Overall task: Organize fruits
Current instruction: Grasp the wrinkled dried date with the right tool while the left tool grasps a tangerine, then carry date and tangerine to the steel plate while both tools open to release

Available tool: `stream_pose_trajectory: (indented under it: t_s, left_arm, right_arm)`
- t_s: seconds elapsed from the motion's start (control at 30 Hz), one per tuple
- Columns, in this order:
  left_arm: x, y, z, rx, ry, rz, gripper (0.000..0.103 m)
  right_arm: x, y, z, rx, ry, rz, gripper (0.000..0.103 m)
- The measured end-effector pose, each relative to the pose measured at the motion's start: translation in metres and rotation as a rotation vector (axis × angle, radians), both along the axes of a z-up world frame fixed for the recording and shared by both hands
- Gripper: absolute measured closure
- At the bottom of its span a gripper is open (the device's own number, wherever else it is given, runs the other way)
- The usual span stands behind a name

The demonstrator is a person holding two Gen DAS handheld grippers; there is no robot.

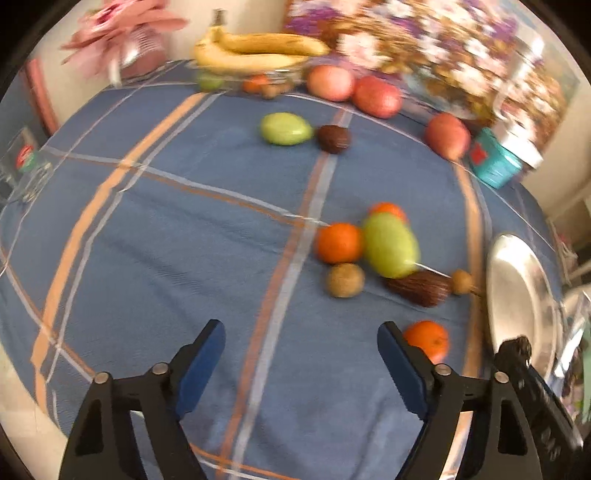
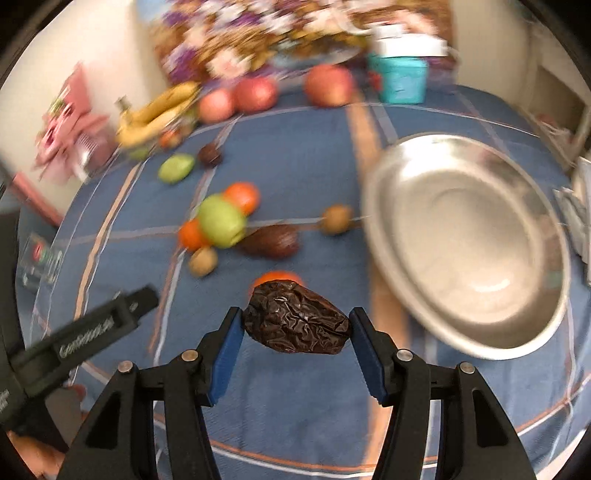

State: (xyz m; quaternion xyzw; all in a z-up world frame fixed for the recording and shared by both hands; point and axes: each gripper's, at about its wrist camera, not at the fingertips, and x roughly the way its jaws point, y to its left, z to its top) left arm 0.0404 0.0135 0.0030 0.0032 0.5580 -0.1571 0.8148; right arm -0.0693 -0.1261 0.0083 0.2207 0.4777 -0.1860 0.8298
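Note:
My right gripper [image 2: 297,322] is shut on a dark wrinkled fruit [image 2: 295,325], held above the blue checked cloth. An orange [image 2: 275,277] lies just behind it, and the empty metal bowl [image 2: 465,240] stands to the right. My left gripper [image 1: 301,332] is open over bare cloth with nothing between its fingers. An orange [image 1: 428,339] lies just outside its right finger. Farther off sit a cluster of two oranges [image 1: 339,242], a green fruit [image 1: 390,245], a kiwi [image 1: 345,279] and a dark brown fruit [image 1: 421,290]. The bowl's rim [image 1: 517,295] shows at the right edge.
At the table's back lie bananas [image 1: 255,51], three red apples [image 1: 376,96], another green fruit [image 1: 286,128] and a small dark fruit [image 1: 333,138]. A teal box [image 1: 495,162] stands at the back right, a pink item [image 1: 122,33] at the back left. The left gripper's body [image 2: 92,328] shows at the left.

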Motion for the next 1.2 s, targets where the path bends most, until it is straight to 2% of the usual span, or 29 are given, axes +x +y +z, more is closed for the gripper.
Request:
stream_pose_trajectory:
  t_s: [0.13, 0.2, 0.3, 0.57, 0.6, 0.63, 0.7, 0.83, 1.0, 1.2]
  left_arm:
    - [-0.008, -0.030, 0.002, -0.063, 0.034, -0.089, 0.023]
    - [-0.011, -0.041, 0.002, -0.069, 0.048, -0.119, 0.029]
    - [-0.012, -0.055, -0.002, -0.071, 0.071, -0.144, 0.032]
    - [-0.010, -0.086, -0.016, -0.048, 0.114, -0.190, 0.049]
    - [-0.009, -0.088, -0.017, -0.045, 0.119, -0.190, 0.052]
    - [-0.008, -0.088, -0.020, -0.037, 0.129, -0.188, 0.059]
    - [-0.004, -0.089, -0.022, -0.049, 0.149, -0.180, 0.063]
    - [-0.005, -0.082, -0.018, -0.050, 0.145, -0.161, 0.064]
    - [-0.008, -0.084, 0.003, -0.094, 0.100, -0.167, 0.064]
    - [-0.015, -0.142, 0.023, -0.156, 0.060, -0.276, 0.064]
  right_arm:
    - [-0.020, -0.033, 0.008, -0.030, 0.000, -0.126, 0.043]
    - [-0.025, -0.047, 0.012, -0.040, -0.003, -0.173, 0.043]
    - [-0.030, -0.060, 0.013, -0.031, -0.008, -0.217, 0.043]
    - [-0.031, -0.061, 0.012, -0.009, -0.016, -0.224, 0.043]
    - [-0.031, -0.060, 0.013, -0.008, -0.016, -0.224, 0.043]
    - [-0.033, -0.061, 0.012, -0.007, -0.016, -0.224, 0.043]
    - [-0.032, -0.063, 0.012, -0.005, -0.017, -0.228, 0.043]
    - [-0.031, -0.066, 0.014, -0.007, -0.025, -0.237, 0.043]
    - [-0.030, -0.073, 0.014, -0.001, -0.029, -0.260, 0.043]
    - [-0.031, -0.098, 0.011, 0.002, -0.013, -0.348, 0.043]
